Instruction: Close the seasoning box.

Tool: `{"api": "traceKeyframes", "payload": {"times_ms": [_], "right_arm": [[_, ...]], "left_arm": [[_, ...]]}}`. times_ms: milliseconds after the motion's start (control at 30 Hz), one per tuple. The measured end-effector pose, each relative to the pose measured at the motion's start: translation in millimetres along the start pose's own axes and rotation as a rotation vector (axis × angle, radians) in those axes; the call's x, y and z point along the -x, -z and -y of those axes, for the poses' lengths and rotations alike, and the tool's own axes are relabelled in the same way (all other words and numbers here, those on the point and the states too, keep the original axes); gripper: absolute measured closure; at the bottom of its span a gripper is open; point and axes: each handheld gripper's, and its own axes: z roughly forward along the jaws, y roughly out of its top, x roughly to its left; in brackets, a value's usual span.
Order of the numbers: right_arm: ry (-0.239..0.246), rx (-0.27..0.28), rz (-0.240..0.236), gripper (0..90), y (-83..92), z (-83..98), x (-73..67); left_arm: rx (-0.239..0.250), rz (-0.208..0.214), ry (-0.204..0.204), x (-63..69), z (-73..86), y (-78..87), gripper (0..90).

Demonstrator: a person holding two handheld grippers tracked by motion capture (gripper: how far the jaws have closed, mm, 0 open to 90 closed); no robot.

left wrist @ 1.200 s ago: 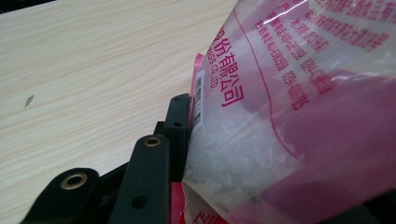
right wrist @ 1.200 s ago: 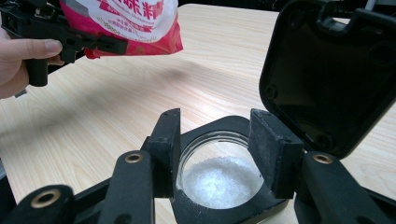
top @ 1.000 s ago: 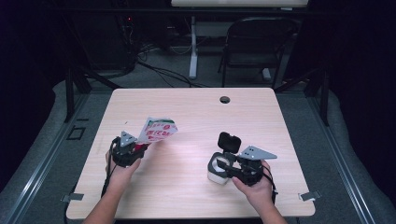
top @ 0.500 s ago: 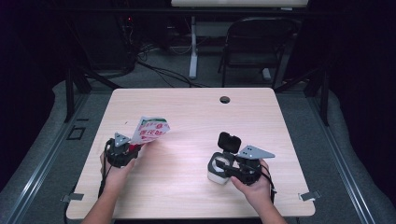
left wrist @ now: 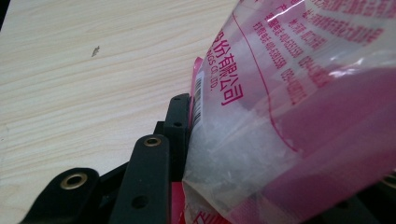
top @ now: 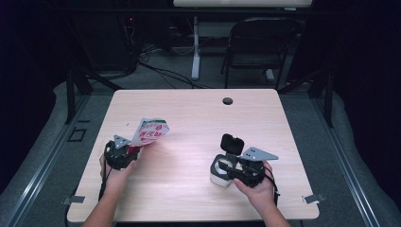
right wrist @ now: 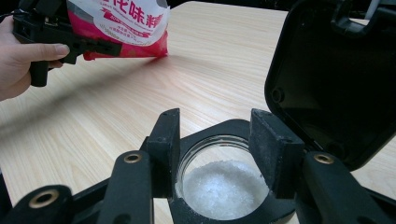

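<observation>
Left gripper (top: 124, 152) fingers clamp the bag (top: 150, 131); right gripper (top: 226, 169) fingers grip the jar (right wrist: 224, 186).

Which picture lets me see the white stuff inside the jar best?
The right gripper view: it looks straight down into the open jar held by the right tool, so the white crystals show clearly under the raised black lid. The high view shows the jar small and far off, its contents hard to make out.
</observation>
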Motion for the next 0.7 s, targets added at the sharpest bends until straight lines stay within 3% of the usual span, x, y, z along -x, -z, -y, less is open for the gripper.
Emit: {"api": "traceKeyframes", "payload": {"times_ms": [433,500,700], "right_arm": [[0.004,-0.013,0.001,53.5,0.3,-0.2,0.1],[0.004,-0.011,0.001,53.5,0.1,-0.2,0.3],[0.001,-0.009,-0.004,53.5,-0.9,0.2,0.3]], "left_arm": [[0.003,-0.057,0.036,-10.8,5.9,-3.3,68.4],[-0.001,-0.082,0.027,-11.9,6.2,-3.1,68.4],[-0.004,-0.097,0.014,-10.6,7.2,-4.3,68.4]]}}
